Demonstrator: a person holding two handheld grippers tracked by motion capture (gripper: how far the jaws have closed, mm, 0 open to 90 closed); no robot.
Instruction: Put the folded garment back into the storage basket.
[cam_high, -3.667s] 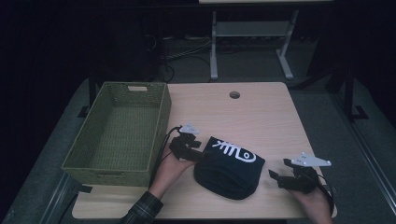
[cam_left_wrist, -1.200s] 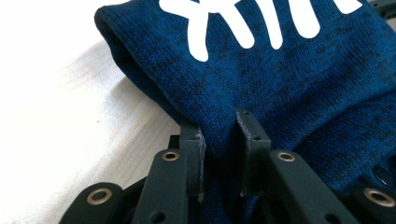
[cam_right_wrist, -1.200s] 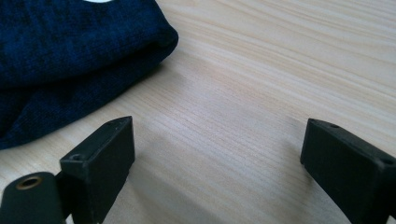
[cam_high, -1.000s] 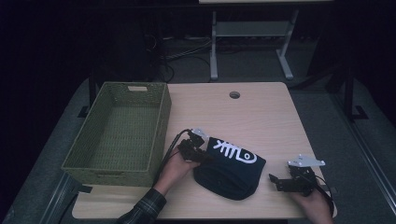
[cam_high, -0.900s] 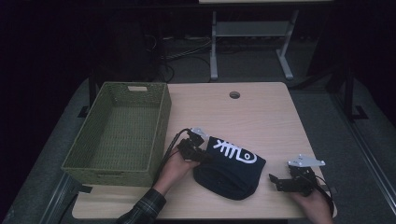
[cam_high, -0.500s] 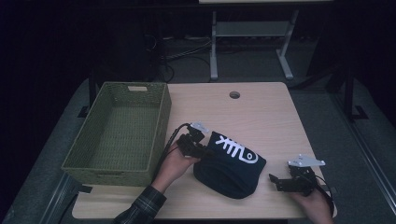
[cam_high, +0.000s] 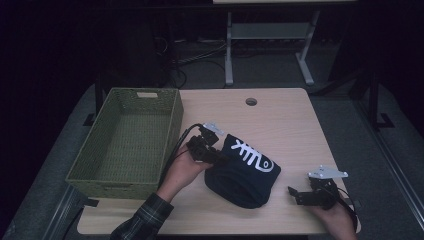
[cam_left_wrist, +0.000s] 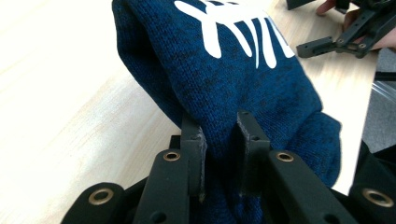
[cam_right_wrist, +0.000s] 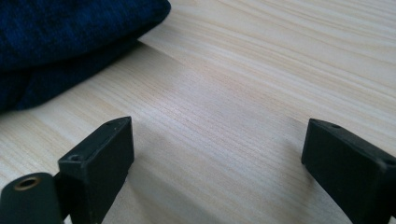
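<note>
The left gripper (cam_left_wrist: 219, 140), jaws pinching the blue knit hat (cam_high: 245, 167), had lifted its near edge off the bench (cam_high: 280, 115) beside the basket (cam_high: 172, 120); the right gripper (cam_high: 300, 194) waited, jaws spread.

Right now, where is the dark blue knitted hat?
In the high view the blue hat lies at the table's near middle, right of the green basket, its left edge clamped in the left gripper.

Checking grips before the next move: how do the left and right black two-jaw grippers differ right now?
The left gripper has its jaws pinched on a fold of the dark blue knitted hat; the right gripper has wide-open jaws with nothing between them. The left lifts the hat's edge by the green woven basket; the right sits low over the bare wooden table. Both are hand-held.
</note>
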